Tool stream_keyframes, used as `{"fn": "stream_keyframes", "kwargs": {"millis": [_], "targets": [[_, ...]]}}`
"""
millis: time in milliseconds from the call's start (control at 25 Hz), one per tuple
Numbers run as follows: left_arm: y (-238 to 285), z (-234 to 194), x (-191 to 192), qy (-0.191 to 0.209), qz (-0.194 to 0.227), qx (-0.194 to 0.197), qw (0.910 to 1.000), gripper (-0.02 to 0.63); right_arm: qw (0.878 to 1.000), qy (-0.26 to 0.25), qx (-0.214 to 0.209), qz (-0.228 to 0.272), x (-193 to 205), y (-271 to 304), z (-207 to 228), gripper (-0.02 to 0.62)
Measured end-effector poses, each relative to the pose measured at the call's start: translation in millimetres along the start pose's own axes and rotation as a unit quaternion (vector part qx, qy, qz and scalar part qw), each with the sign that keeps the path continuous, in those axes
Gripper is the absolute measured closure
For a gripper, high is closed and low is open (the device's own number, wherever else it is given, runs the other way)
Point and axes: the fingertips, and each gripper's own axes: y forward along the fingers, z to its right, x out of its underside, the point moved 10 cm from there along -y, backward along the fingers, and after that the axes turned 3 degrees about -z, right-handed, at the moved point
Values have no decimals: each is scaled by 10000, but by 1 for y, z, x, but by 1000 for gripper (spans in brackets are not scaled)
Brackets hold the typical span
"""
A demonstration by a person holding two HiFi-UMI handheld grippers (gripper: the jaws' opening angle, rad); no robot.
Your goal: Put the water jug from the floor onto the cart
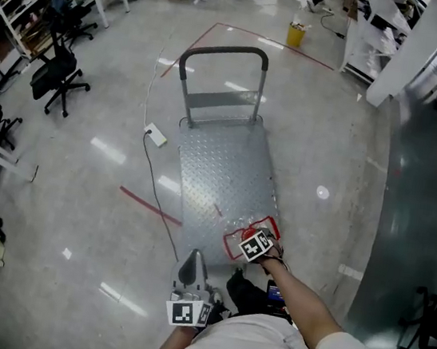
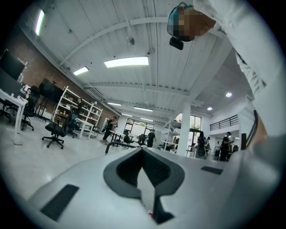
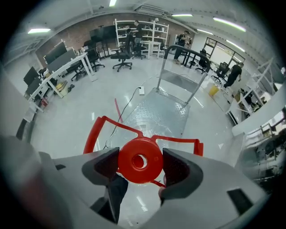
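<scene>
A clear water jug [image 1: 243, 238] with a red carrying frame and red cap [image 3: 140, 161] is at the near right corner of the grey metal cart [image 1: 222, 174]. My right gripper [image 1: 263, 250] is shut on that cap, one jaw on each side [image 3: 140, 163]. I cannot tell whether the jug rests on the deck or hangs above it. The cart's deck [image 3: 156, 109] stretches away to its upright push handle [image 1: 223, 53]. My left gripper [image 1: 192, 269] points upward near my body, shut with nothing in it [image 2: 143, 151].
A white power strip [image 1: 156, 134] with a cable lies on the floor left of the cart. Red tape lines cross the floor. Office chairs [image 1: 58, 79] and shelving stand at the left, a yellow bin [image 1: 295, 34] far back, a white pillar [image 1: 410, 43] at the right.
</scene>
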Motion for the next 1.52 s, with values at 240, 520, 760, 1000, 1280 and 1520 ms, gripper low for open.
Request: {"fn": "stream_keyframes", "kwargs": {"millis": [240, 520, 760, 1000, 1280, 1520], "targets": [[57, 4, -8, 149, 34, -307, 9994, 603, 9993, -289, -235, -5, -38, 20, 18, 295], [90, 5, -8, 236, 11, -709, 9972, 603, 9984, -438, -369, -5, -56, 36, 33, 295], [97, -4, -6, 268, -150, -653, 9974, 603, 9981, -480, -364, -104, -51, 59, 37, 295], [90, -16, -8, 344, -259, -574, 9974, 603, 9985, -303, -438, -146, -45, 75, 34, 295], [85, -27, -6, 292, -332, -624, 9971, 603, 9991, -233, -359, -44, -58, 83, 26, 295], [81, -28, -5, 305, -362, -586, 9972, 603, 9984, -443, -252, -224, -68, 83, 31, 295]]}}
